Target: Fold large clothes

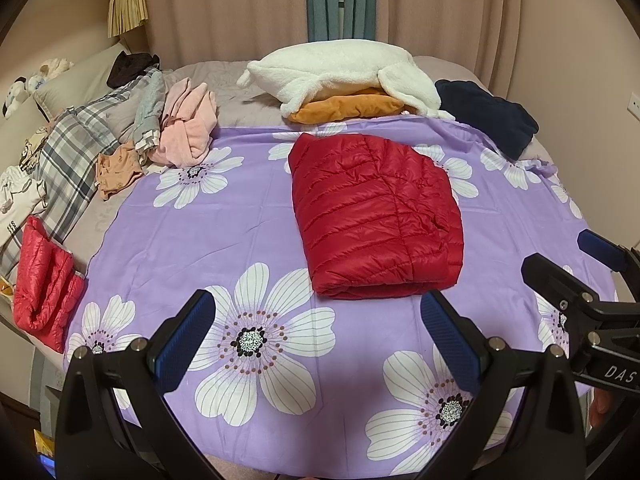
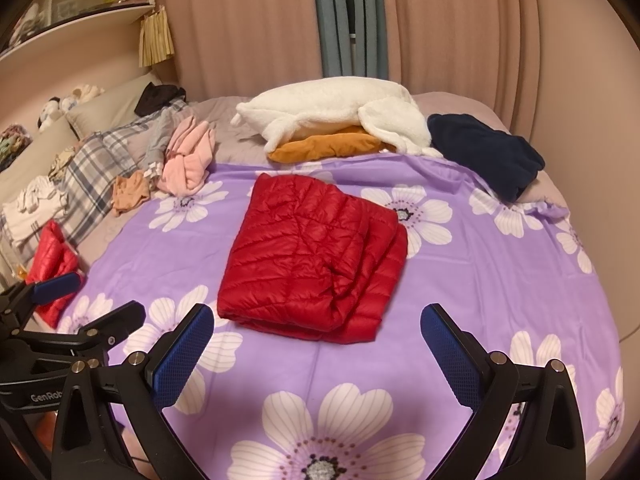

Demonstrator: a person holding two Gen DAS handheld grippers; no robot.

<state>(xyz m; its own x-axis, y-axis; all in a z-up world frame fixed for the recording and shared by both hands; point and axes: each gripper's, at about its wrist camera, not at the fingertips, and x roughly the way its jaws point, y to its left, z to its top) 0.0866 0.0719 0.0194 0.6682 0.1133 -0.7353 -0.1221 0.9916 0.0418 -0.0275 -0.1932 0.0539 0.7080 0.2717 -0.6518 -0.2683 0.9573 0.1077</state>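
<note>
A dark red quilted puffer jacket (image 1: 376, 216) lies folded into a compact rectangle at the centre of the frame, on a purple sheet printed with white flowers (image 1: 224, 232). The left gripper (image 1: 316, 332) and right gripper (image 2: 316, 344) hover at the bottom edge, jaws spread wide, holding nothing. This garment looks finished; a rumpled pink garment (image 1: 188, 124) and a plaid one (image 1: 76, 148) at upper left appear unfolded.

Both wrist views (side by side) face the red jacket (image 1: 374, 216) closely.
</note>
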